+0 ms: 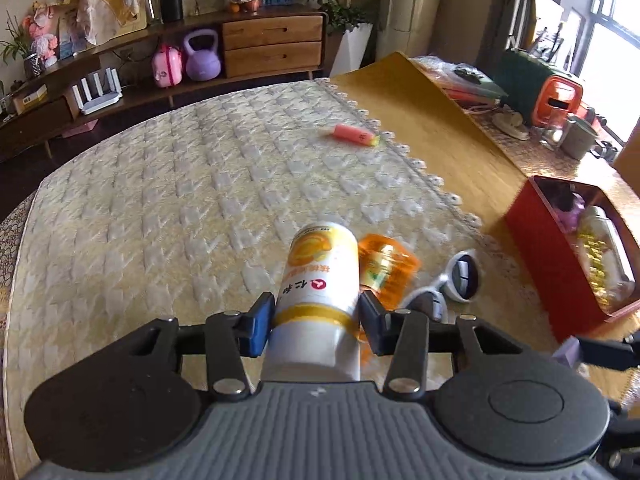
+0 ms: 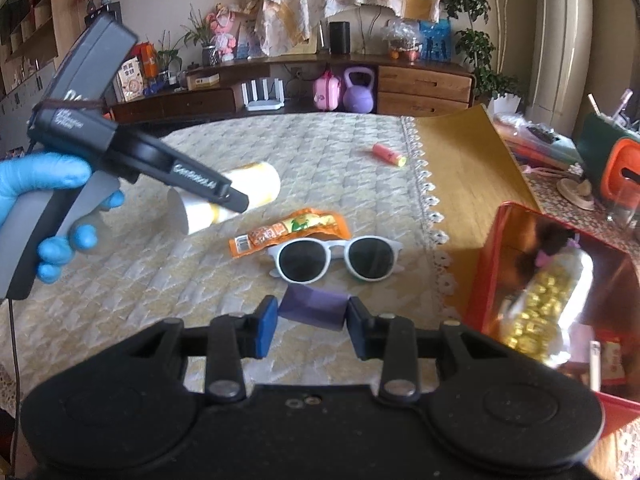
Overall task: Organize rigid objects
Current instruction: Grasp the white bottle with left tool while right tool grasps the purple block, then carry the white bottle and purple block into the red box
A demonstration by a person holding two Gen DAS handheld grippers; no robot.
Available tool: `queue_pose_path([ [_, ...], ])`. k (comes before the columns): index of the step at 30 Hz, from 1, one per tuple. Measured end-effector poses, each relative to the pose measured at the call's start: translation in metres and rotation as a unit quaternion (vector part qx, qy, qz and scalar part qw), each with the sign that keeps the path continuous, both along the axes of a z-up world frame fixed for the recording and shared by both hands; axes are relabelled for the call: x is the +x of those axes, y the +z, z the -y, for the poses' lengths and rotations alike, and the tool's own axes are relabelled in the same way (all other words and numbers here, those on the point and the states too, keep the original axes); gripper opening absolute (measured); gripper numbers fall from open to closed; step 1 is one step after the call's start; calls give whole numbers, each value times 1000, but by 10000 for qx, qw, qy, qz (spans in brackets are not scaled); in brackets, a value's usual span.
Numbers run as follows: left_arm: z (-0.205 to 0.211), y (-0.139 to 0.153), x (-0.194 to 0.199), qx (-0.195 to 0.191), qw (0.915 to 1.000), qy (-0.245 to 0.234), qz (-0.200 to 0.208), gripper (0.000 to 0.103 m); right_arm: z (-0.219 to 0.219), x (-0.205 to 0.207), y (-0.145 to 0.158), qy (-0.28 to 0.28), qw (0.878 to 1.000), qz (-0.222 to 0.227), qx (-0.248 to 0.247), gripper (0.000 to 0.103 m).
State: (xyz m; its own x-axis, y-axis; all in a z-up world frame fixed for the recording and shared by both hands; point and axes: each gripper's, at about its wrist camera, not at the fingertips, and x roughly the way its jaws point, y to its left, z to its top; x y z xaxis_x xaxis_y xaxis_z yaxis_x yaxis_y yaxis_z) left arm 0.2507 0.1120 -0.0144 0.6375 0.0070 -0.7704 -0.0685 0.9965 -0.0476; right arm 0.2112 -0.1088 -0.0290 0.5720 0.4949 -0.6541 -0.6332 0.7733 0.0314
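left gripper (image 1: 318,322) clamping white-yellow bottle (image 1: 320,280), carrying it above quilt | right gripper (image 2: 312,322) pinching small purple block (image 2: 312,307) | red tin (image 2: 560,280) part-filled | sunglasses (image 2: 336,256), orange packet (image 2: 288,232), pink tube (image 2: 388,155) lying unsorted

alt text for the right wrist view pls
The right gripper clamps a small purple block above a quilted table cover. Ahead lie white sunglasses and an orange snack packet; the gloved left hand's gripper holds a white and yellow bottle.
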Motion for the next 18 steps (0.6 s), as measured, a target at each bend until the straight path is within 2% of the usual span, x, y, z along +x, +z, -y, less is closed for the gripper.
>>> queue_pose_path([
  [9,32,14,-18,-137,9997,-218,23,44,46,-9,24,-273,9993,206,171,37],
  [18,76,34,-21,-286,9977,-596,157,44,104,-2,33,-808,9960,356,159,37],
])
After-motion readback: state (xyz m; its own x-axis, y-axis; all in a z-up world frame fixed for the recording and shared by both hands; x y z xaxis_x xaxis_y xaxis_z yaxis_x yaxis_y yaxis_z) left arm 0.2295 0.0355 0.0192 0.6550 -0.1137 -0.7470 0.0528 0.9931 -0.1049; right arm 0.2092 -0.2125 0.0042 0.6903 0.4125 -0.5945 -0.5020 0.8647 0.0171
